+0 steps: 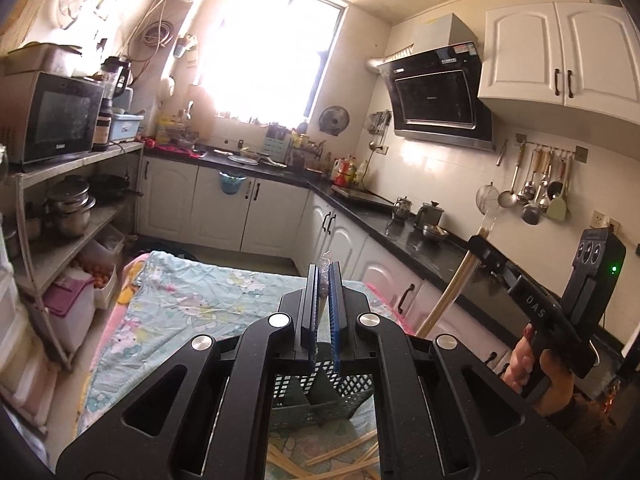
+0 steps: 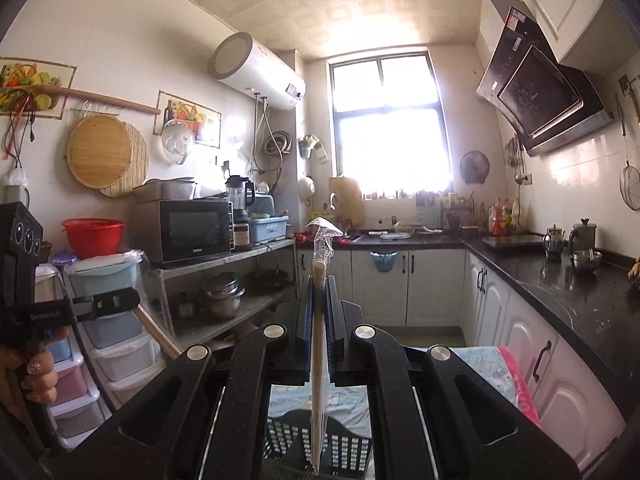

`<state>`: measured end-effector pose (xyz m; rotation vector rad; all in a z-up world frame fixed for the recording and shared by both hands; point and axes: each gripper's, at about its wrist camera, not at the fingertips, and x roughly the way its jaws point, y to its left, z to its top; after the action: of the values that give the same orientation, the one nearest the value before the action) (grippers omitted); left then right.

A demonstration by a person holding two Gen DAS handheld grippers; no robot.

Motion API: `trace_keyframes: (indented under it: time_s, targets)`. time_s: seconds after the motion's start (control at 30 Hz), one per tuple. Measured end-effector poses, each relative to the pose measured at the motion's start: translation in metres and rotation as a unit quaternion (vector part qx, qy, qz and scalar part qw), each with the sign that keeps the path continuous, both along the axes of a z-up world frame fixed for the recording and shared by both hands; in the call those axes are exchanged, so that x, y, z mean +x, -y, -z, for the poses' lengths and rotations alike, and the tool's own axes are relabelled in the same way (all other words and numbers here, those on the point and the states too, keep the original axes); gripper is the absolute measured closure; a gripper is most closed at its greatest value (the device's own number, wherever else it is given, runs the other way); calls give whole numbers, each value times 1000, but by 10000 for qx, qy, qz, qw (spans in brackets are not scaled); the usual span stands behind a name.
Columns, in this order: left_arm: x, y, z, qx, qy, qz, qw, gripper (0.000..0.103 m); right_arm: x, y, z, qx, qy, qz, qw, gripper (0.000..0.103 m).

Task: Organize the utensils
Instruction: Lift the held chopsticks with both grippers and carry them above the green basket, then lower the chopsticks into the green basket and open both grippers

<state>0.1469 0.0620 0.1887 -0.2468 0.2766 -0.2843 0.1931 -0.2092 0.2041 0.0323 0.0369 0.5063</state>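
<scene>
Bench draped in a pale floral cloth, carrying a mesh basket and loose chopsticks.

The bench (image 1: 192, 300) stands in the middle of the kitchen floor, covered by a light blue cotton cloth printed with yellow and pink cartoon flowers, its pink border (image 1: 120, 292) hanging over the far left edge. Directly on the cloth sits a grey-green plastic basket with perforated mesh walls (image 1: 340, 394), seen from above at the near end of the bench; an inner wall divides it into compartments. Just nearer than the basket, several pale wooden chopsticks (image 1: 344, 454) lie loose on the cloth, crossed over one another at shallow angles. The far half of the cloth is wrinkled.
</scene>
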Motion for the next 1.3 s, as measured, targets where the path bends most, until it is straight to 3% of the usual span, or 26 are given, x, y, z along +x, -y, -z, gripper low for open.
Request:
trace_keyframes:
  time_s: [0.17,0.43,0.77,1.2,1.3]
  targets:
    - [13,-5,16,-77,-173,-13,9998,101,15,-8,10,-72,72,75,9999,97]
    - [35,-7,47,-148,-546,-11,9984,101,41,-14,35,-89,-174,174,9997,97]
    - [53,5,79,-35,-776,39,9970,101,61,-26,70,-289,-317,382,9983,97]
    - [71,12,115,56,-1100,25,9939,101,83,-33,114,-291,-807,514,9950,97]
    - [72,13,117,48,-1135,3,9935,100,86,-33,121,-315,-945,550,9935,89]
